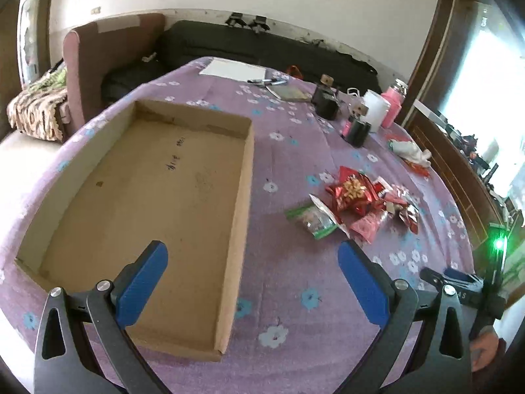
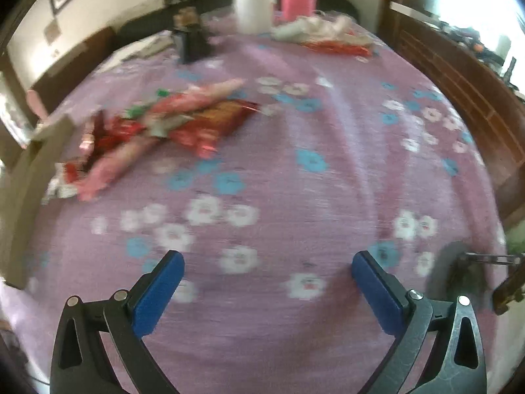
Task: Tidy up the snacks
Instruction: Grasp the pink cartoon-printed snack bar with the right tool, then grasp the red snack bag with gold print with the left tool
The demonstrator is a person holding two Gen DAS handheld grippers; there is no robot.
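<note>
A shallow open cardboard box (image 1: 141,197) lies empty on the purple flowered tablecloth (image 1: 288,295). To its right is a pile of snack packets (image 1: 361,203), red, pink and green. My left gripper (image 1: 252,256) is open and empty, above the box's near right edge. In the right wrist view the same pile (image 2: 157,128) lies ahead to the left, blurred, with the box wall (image 2: 29,177) at the far left. My right gripper (image 2: 267,266) is open and empty over bare cloth. It also shows in the left wrist view (image 1: 459,282) at the right edge.
At the table's far side stand black holders (image 1: 357,128), a white roll (image 1: 375,108), a pink bottle (image 1: 393,101), paper (image 1: 233,69) and pens. A white cloth and red wrappers (image 2: 325,36) lie at far right. A sofa is behind.
</note>
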